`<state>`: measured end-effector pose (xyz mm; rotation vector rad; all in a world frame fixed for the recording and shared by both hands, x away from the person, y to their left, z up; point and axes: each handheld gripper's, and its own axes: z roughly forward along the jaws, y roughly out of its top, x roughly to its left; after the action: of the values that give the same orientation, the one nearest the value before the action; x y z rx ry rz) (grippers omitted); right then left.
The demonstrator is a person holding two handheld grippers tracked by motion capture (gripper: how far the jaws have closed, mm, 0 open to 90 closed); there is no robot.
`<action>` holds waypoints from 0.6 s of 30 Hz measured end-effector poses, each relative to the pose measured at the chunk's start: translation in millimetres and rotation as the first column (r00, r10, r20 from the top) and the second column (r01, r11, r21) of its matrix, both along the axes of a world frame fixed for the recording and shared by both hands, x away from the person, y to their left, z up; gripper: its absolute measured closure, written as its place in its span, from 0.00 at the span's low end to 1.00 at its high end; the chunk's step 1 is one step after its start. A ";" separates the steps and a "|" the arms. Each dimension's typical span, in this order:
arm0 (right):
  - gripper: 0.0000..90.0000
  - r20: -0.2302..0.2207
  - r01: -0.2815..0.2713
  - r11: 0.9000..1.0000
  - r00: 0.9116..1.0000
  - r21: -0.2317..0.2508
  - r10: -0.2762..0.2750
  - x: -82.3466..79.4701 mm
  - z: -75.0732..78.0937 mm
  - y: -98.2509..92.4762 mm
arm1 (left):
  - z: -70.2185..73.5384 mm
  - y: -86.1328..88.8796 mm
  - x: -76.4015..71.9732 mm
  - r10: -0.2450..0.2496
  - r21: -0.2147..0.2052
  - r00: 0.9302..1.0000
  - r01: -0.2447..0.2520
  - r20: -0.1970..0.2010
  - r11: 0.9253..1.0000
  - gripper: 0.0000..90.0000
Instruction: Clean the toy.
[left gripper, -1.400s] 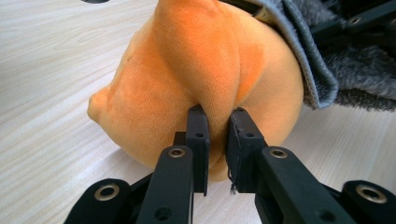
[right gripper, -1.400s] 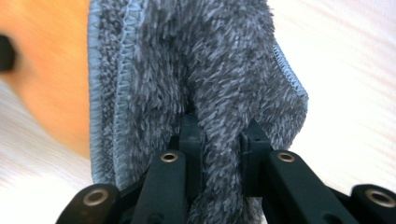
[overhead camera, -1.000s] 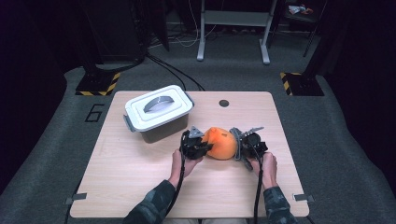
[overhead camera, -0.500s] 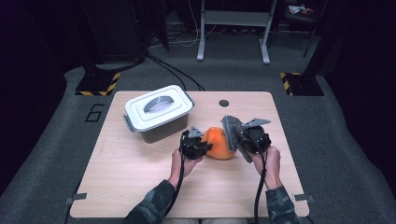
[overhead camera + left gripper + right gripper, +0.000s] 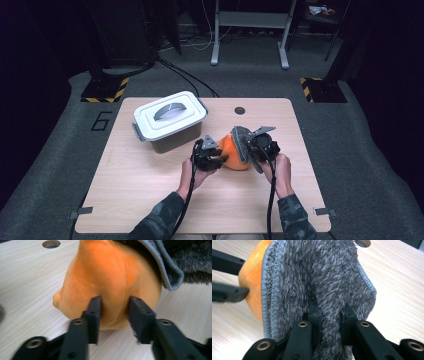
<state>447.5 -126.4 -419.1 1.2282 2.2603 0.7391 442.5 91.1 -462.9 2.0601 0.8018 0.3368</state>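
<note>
Right tongs (image 5: 329,312) amid fuzzy grey cloth (image 5: 319,277)

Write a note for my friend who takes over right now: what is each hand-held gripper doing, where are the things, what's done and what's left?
Left hand-held gripper: jaws have just been opening; the orange ball sits between them, pads barely touching it, if at all.
Right hand-held gripper: shut on the grey fuzzy cloth, which lies against the ball's side.
Things: ball and cloth are mid-table; the lidded white box stands behind them to the left, closed.
Done: cloth brought onto the ball.
Left: probably more wiping; steady the ball first, since the left grip is loosening.
</note>
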 end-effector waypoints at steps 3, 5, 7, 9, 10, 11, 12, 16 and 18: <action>0.84 -0.001 0.000 1.000 1.000 -0.002 0.000 3.1 0.4 -1.4 | -1.3 -0.7 1.1 -0.004 0.034 1.000 0.004 0.022 0.999 0.53; 0.84 -0.004 0.000 1.000 1.000 -0.004 0.000 4.8 0.7 -1.8 | -2.0 -0.5 4.2 -0.010 0.058 0.999 0.008 0.032 0.998 0.48; 0.84 -0.008 0.002 1.000 1.000 -0.001 -0.002 6.3 0.6 -2.2 | -4.6 -2.3 6.7 -0.027 0.054 0.999 0.026 0.031 0.998 0.45; 0.84 -0.004 0.002 1.000 1.000 0.001 -0.002 7.6 0.2 -2.8 | -7.8 -5.5 7.7 -0.056 0.057 0.998 0.053 0.042 0.997 0.46; 0.84 -0.007 0.004 1.000 1.000 0.002 -0.004 8.3 -0.3 -3.3 | -9.3 -6.9 7.8 -0.063 0.066 0.997 0.060 0.046 0.996 0.48; 0.84 -0.008 0.002 1.000 1.000 0.006 -0.002 9.2 -1.0 -4.3 | -10.0 -7.9 7.7 -0.068 0.062 0.997 0.065 0.044 0.996 0.53; 0.84 -0.006 0.005 1.000 1.000 0.011 -0.005 9.9 -1.8 -4.9 | -10.3 -8.3 8.2 -0.071 0.058 0.997 0.069 0.043 0.996 0.59; 0.84 0.000 0.021 1.000 1.000 0.023 -0.021 11.9 -4.0 -7.9 | -11.2 -11.6 7.9 -0.055 0.063 0.998 0.053 0.037 0.997 0.78; 0.84 0.006 0.023 0.999 1.000 0.030 -0.024 11.8 -3.6 -9.4 | -10.8 -13.2 6.4 -0.041 0.068 0.998 0.038 0.041 0.997 0.84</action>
<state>459.3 -135.8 -422.7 1.2622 2.2337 0.7690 448.9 77.9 -473.7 2.1214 0.7324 0.3895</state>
